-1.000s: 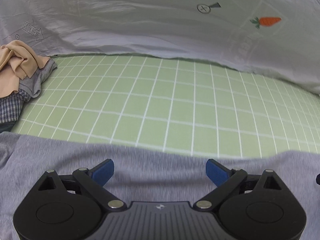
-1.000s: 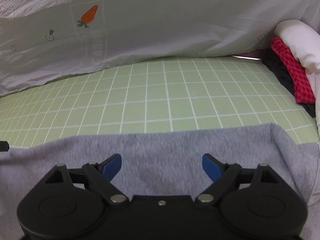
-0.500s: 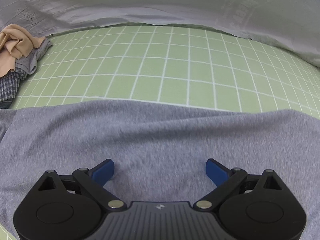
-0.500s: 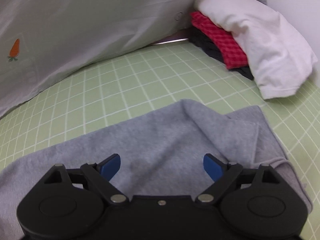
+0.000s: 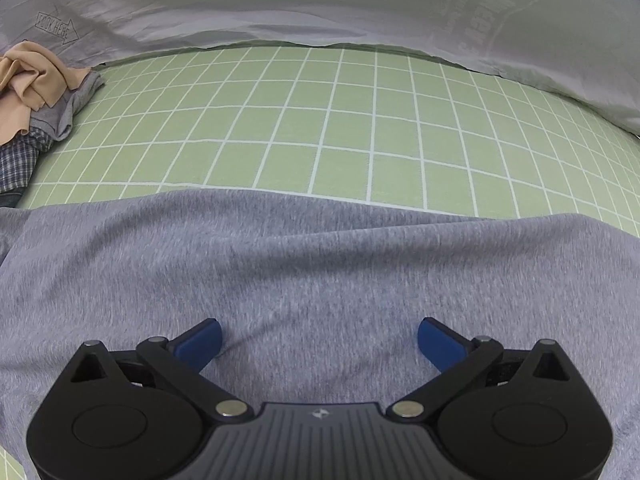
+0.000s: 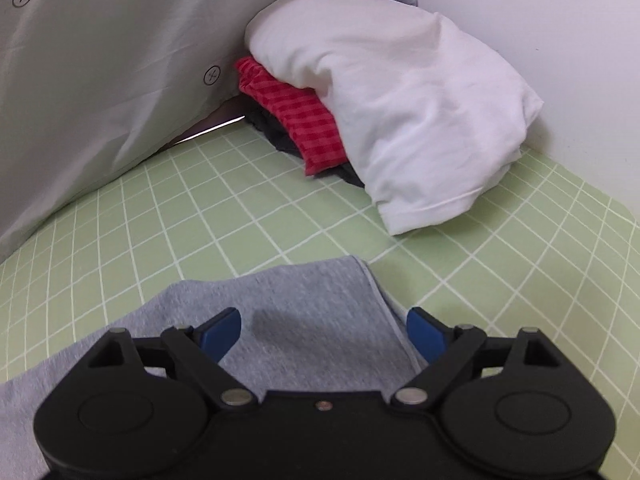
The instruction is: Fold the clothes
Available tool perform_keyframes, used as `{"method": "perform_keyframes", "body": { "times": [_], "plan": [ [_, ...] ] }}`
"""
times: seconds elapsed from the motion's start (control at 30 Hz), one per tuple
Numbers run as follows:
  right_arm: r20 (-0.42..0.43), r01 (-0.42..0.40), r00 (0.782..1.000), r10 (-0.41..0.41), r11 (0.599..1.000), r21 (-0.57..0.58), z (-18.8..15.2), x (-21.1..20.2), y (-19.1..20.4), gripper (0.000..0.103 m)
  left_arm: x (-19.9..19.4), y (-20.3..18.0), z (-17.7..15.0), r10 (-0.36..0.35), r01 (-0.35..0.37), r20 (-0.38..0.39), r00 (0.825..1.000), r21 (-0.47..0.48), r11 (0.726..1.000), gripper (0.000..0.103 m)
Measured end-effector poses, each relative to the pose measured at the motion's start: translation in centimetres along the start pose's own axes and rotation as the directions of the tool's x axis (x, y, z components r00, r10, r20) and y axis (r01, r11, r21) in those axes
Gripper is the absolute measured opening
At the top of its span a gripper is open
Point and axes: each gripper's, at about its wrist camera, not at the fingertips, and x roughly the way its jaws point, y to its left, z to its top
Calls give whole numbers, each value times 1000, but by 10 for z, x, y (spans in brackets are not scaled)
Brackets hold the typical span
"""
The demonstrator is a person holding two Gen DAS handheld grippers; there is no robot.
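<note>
We see both the left gripper and the right gripper spread apart, empty, over the grey garment on the green mat, beside a sheet printed "LOOK HERE".

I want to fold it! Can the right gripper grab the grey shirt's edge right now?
Probably yes. The right gripper is open over the grey shirt, whose edge runs between its fingers with nothing in the way.
</note>
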Motion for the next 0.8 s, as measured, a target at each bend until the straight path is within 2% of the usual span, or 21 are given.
{"method": "perform_keyframes", "body": {
  "times": [0.13, 0.3, 0.4, 0.43, 0.47, 0.5, 0.53, 0.6, 0.7, 0.77, 0.8],
  "plan": [
    [1, -19, 1000, 19, 1000, -5, 0, 1, -9, 84, 1, 1, 1, -7, 7, -1, 1000, -2, 1000, 103],
    [27, -102, 995, 100, 994, 45, 17, 7, -14, 78, 3, 1, 3, -12, 13, -10, 1000, 4, 1000, 103],
    [-6, -93, 996, 94, 994, 65, 24, 19, -11, 70, 3, 1, 2, -12, 12, -7, 1000, 1, 1000, 103],
    [-21, -87, 996, 89, 994, 71, 24, 22, -11, 58, 3, 1, 1, -12, 12, -6, 1000, 0, 1000, 103],
    [-33, -90, 995, 93, 993, 71, 23, 24, -10, 40, 3, 1, 1, -11, 11, -4, 1000, -1, 1000, 103],
    [-40, -95, 994, 98, 993, 66, 22, 24, -10, 29, 3, 0, 1, -10, 10, -2, 1000, -3, 1000, 103],
    [-39, -100, 994, 102, 994, 54, 21, 22, -9, 6, 3, 0, 1, -9, 9, 0, 1000, -5, 1000, 103],
    [11, -114, 993, 114, 993, 11, 19, 10, -5, 3, 3, 0, 0, -9, 9, 4, 1000, -7, 1000, 103],
    [139, -129, 981, 135, 990, -49, 24, -22, -4, 3, 3, 0, -2, -11, 11, 9, 1000, -6, 1000, 103],
    [218, -122, 967, 131, 991, -53, 30, -38, -6, 3, 3, 0, -2, -11, 11, 8, 1000, -5, 1000, 103],
    [230, -132, 964, 136, 991, -34, 33, -38, -8, 5, 3, 0, -2, -12, 12, 8, 1000, -5, 1000, 103]
  ]
}}
